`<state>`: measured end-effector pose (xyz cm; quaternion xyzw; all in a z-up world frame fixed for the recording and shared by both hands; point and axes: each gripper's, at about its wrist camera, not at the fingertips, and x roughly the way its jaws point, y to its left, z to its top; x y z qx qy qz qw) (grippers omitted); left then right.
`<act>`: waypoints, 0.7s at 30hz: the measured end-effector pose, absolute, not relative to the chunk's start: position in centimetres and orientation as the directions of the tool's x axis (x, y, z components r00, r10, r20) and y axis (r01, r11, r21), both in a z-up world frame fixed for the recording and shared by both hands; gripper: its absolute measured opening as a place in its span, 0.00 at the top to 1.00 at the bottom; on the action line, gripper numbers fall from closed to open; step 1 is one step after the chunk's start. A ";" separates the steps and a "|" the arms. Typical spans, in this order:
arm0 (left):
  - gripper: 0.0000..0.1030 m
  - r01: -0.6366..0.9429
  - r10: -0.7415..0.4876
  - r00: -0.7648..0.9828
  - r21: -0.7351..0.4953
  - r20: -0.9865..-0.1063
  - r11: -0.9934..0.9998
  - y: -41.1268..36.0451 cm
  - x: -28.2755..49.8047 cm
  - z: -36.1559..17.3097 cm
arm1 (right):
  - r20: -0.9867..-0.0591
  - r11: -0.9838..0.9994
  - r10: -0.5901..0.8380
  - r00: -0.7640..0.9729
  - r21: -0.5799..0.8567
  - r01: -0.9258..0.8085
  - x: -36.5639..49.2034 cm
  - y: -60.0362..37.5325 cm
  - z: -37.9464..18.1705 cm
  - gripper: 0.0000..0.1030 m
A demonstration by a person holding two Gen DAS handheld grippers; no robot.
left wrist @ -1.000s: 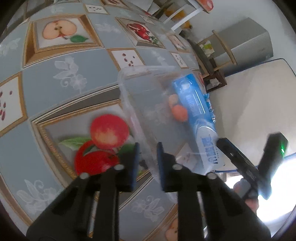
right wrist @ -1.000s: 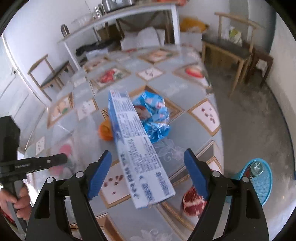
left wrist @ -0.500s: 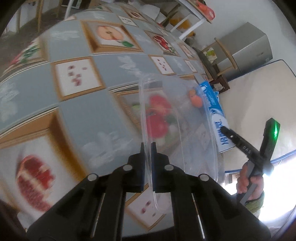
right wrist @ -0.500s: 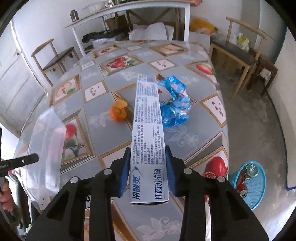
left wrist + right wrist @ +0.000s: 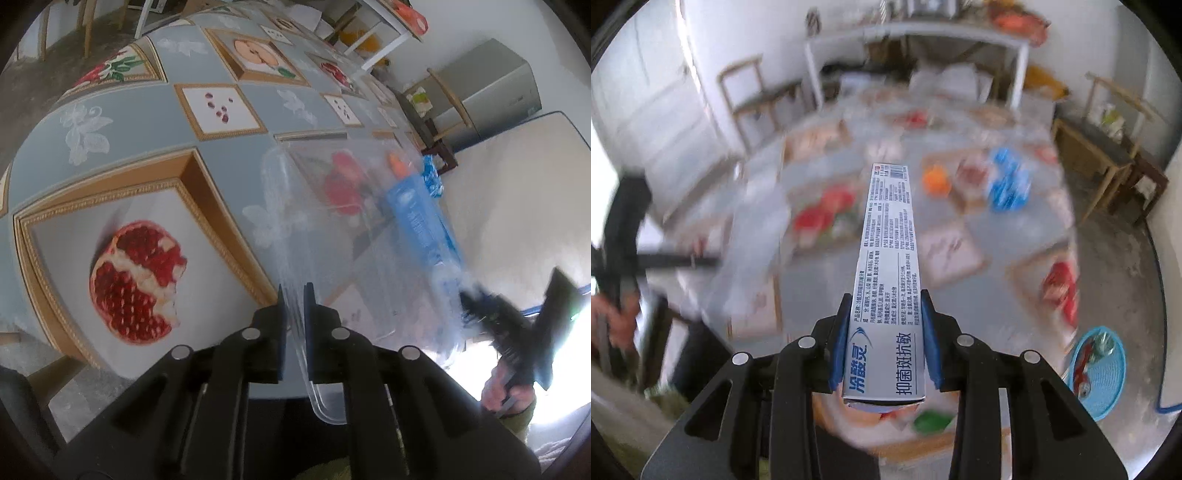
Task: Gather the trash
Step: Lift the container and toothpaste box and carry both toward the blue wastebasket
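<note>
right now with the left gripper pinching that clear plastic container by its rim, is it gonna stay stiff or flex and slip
Probably flexes: the clear plastic container looks thin-walled, and the left gripper holds only one rim edge, so the far end may sag or twist. Likely very light, since nothing shows inside. Smooth plastic could slip between the pads if swung fast.

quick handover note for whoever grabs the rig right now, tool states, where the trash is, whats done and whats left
Left tool: shut on the rim of the clear plastic container, held above the table.
Right tool: shut on the toothpaste box, lifted off the table.
On the table: orange peel and crumpled blue wrapper.
Blue basket on the floor to the right already holds some trash.
Done: both items picked up.
Left: drop the two held items, probably into the basket, then collect the peel and wrapper.
</note>
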<state>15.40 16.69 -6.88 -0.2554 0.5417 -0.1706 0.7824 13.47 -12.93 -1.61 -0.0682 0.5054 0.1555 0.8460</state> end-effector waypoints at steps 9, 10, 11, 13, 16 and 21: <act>0.66 0.015 -0.516 0.370 -0.550 -0.773 0.835 15.9 15.6 -6.2 | -0.880 0.958 0.259 0.398 0.181 -0.224 14.8 -14.3 -2.4 0.43; 0.65 0.012 -0.511 0.376 -0.547 -0.773 0.837 15.8 15.9 -6.2 | -0.878 0.957 0.261 0.401 0.183 -0.223 15.2 -14.3 -2.3 0.43; 0.65 0.006 -0.501 0.379 -0.539 -0.778 0.842 15.8 16.1 -6.2 | -0.878 0.958 0.260 0.402 0.182 -0.224 15.7 -14.1 -2.3 0.43; 0.65 -0.009 -0.477 0.382 -0.520 -0.791 0.854 15.6 16.7 -6.4 | -0.881 0.959 0.255 0.398 0.177 -0.222 16.4 -13.8 -2.4 0.43; 0.66 -0.017 -0.451 0.399 -0.498 -0.798 0.867 15.3 17.5 -6.3 | -0.890 0.957 0.260 0.374 0.188 -0.219 17.7 -13.3 -3.0 0.43; 0.71 -0.032 -0.415 0.416 -0.469 -0.809 0.883 14.9 18.4 -6.2 | -0.917 0.957 0.249 0.311 0.185 -0.221 19.1 -12.1 -4.3 0.43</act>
